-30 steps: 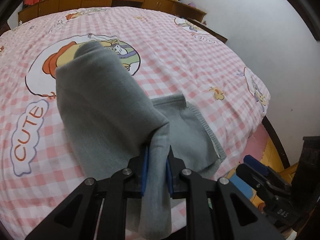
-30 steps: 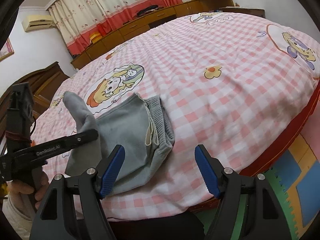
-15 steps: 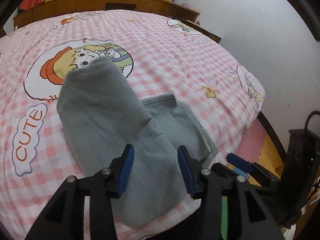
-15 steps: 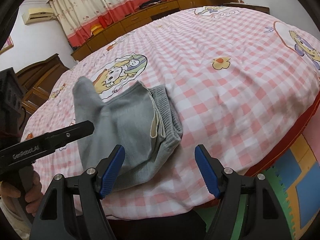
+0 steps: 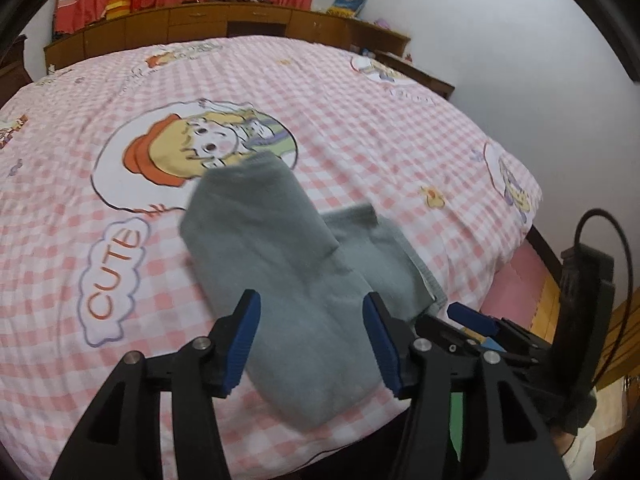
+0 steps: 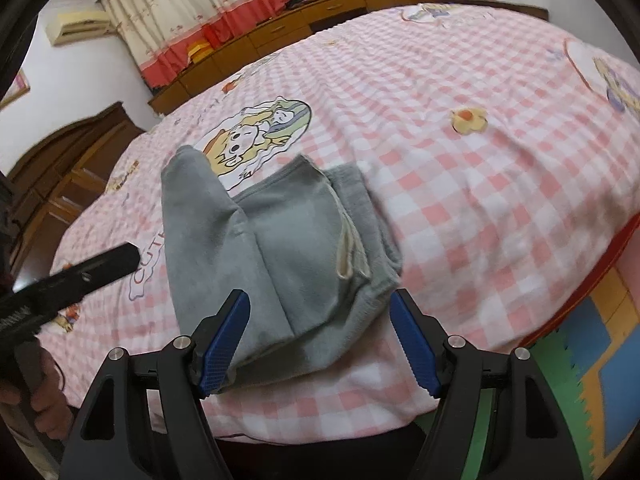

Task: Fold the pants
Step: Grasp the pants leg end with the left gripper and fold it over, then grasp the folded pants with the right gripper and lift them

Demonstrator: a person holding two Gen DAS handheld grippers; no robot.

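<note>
Grey pants [image 5: 272, 248] lie folded into a thick bundle on the pink checked bed [image 5: 360, 120], near its front edge. My left gripper [image 5: 310, 308] hovers just above the near end of the bundle. Its jaws are opening, and the cloth lies under the gap with neither pad touching it. In the right wrist view the pants [image 6: 280, 240] show their ribbed waistband [image 6: 372, 208] on the right side. My right gripper [image 6: 318, 304] stands open over the near edge of the bundle and holds nothing. The left gripper's black finger [image 6: 100, 268] shows at the left there.
Wooden cabinets [image 5: 240, 24] and red-and-cream curtains [image 6: 240, 8] run behind the bed. A white wall [image 5: 520, 60] stands to the right. A coloured foam floor mat [image 6: 592, 360] lies below the bed's front edge. A hand [image 6: 44, 404] grips the left tool's handle.
The left gripper was shut on the grey cloth, then let go, spread its jaws and drew back and up. The lifted fold dropped flat on the bed. The right gripper edged closer to the pants.
</note>
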